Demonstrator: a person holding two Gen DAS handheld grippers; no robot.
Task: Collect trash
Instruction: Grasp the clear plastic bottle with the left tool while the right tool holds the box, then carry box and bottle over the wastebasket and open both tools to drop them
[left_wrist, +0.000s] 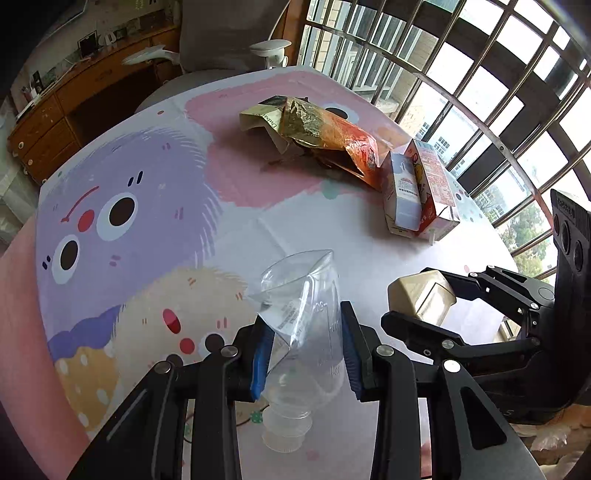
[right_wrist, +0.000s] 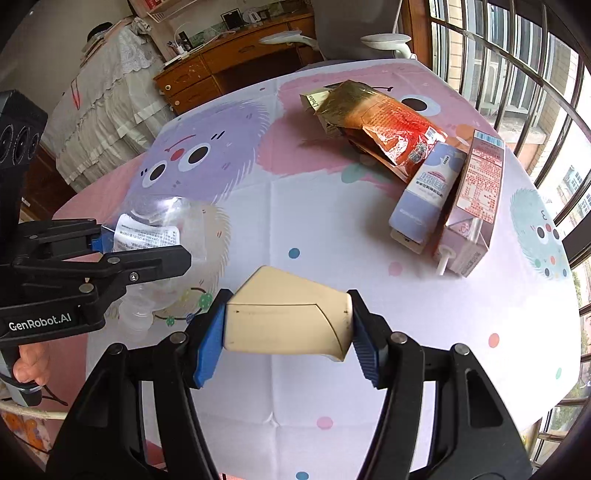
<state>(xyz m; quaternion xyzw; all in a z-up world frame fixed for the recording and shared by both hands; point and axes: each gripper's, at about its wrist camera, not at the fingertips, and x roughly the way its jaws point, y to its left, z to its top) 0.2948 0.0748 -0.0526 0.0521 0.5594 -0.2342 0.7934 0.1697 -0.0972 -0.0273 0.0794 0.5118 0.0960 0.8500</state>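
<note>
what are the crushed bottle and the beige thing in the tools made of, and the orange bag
Crushed bottle: thin clear plastic, glossy; it is see-through and creased flat. Beige piece: looks like hard matte plastic, smooth with a moulded seam, though I can't be sure. Orange bag: crinkled foil-lined plastic film, shiny gold on one end.

Your left gripper (left_wrist: 306, 347) has matt black plastic fingers with ribbed blue pads (left_wrist: 260, 360), clamped on a clear, glossy, crushed plastic bottle (left_wrist: 299, 325). Right gripper (right_wrist: 288, 332) holds a smooth matt beige carton (right_wrist: 288, 317). Far wrapper (right_wrist: 384, 129) is crinkled shiny foil; tablecloth (right_wrist: 314, 221) is smooth and printed.
</note>
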